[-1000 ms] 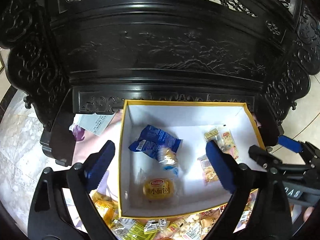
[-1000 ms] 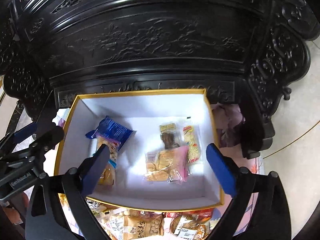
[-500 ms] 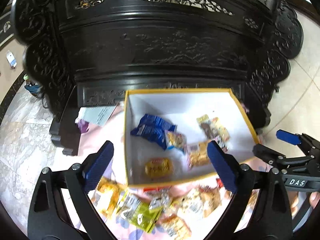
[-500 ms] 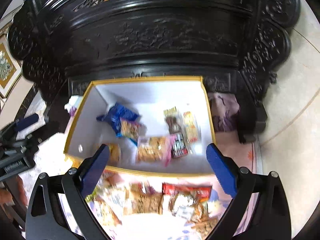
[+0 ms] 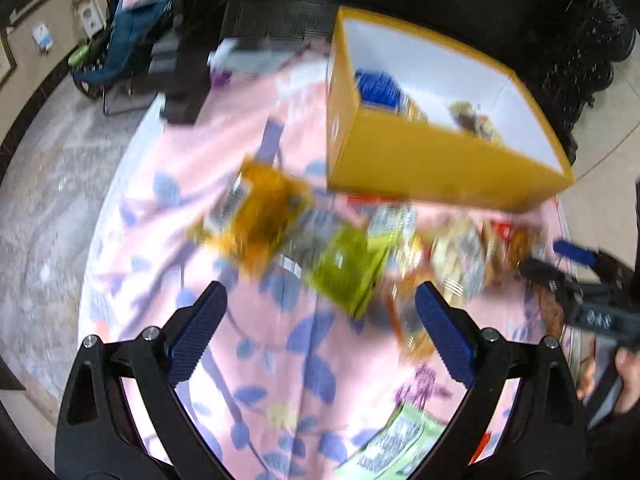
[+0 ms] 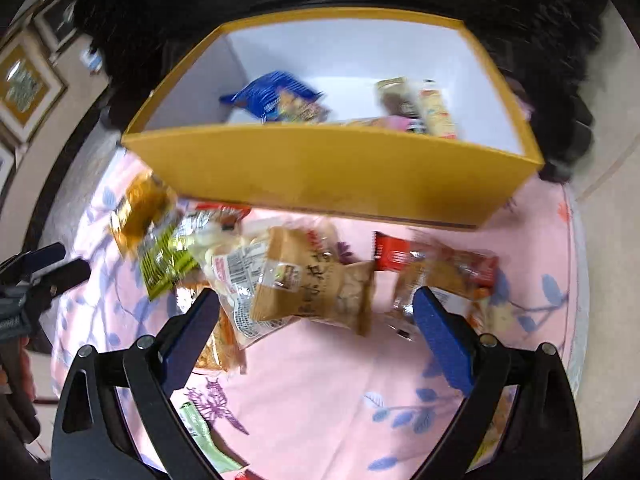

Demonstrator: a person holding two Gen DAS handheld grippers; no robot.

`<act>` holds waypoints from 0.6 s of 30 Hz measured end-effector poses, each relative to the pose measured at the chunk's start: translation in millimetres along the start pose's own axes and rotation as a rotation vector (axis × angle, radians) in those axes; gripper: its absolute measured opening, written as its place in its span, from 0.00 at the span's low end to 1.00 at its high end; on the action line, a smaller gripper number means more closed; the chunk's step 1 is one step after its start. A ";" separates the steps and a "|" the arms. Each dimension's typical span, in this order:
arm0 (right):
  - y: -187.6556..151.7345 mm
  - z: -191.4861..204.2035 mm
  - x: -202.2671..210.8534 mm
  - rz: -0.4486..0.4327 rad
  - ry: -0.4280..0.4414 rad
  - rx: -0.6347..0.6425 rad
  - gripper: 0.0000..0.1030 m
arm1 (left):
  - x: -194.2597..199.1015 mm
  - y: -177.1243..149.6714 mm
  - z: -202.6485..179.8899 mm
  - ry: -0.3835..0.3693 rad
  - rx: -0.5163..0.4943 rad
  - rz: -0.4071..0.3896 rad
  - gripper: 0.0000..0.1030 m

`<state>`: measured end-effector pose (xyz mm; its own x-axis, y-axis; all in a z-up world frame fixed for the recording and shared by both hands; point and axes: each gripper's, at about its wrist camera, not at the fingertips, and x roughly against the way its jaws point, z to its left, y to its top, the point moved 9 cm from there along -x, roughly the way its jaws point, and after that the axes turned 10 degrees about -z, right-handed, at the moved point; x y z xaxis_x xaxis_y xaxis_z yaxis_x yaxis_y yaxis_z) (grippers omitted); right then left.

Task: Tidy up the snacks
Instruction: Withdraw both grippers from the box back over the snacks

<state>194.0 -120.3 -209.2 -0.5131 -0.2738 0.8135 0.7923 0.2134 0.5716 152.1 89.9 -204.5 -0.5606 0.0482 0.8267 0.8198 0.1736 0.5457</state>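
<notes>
Right wrist: snack packets [image 6: 416,108] inside yellow box [image 6: 328,176].

Brown snack packet [image 6: 316,280], near yellow box's [image 6: 340,168] front wall: large dark Chinese characters, too blurred to read. White label on clear packet [image 6: 236,268] beside it: illegible. No other readable text.

Bright, motion-blurred fisheye views, edges dark and warped
</notes>
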 end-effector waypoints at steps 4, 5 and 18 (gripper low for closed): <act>1.7 1.1 -16.2 0.014 0.000 0.003 0.95 | -1.3 -24.0 8.2 0.024 -0.023 0.027 0.94; 3.3 -0.9 -21.3 0.017 -0.010 -0.002 0.95 | -2.6 -26.4 10.2 0.026 -0.018 0.035 0.94; -10.6 -20.1 -48.2 0.096 -0.038 -0.100 0.87 | -16.5 -22.9 -6.3 0.011 -0.059 0.047 0.94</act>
<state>216.9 -128.2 -256.6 -0.4443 -0.2207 0.8682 0.8661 0.1418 0.4793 143.2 78.9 -229.8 -0.5206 0.0439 0.8527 0.8506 0.1131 0.5135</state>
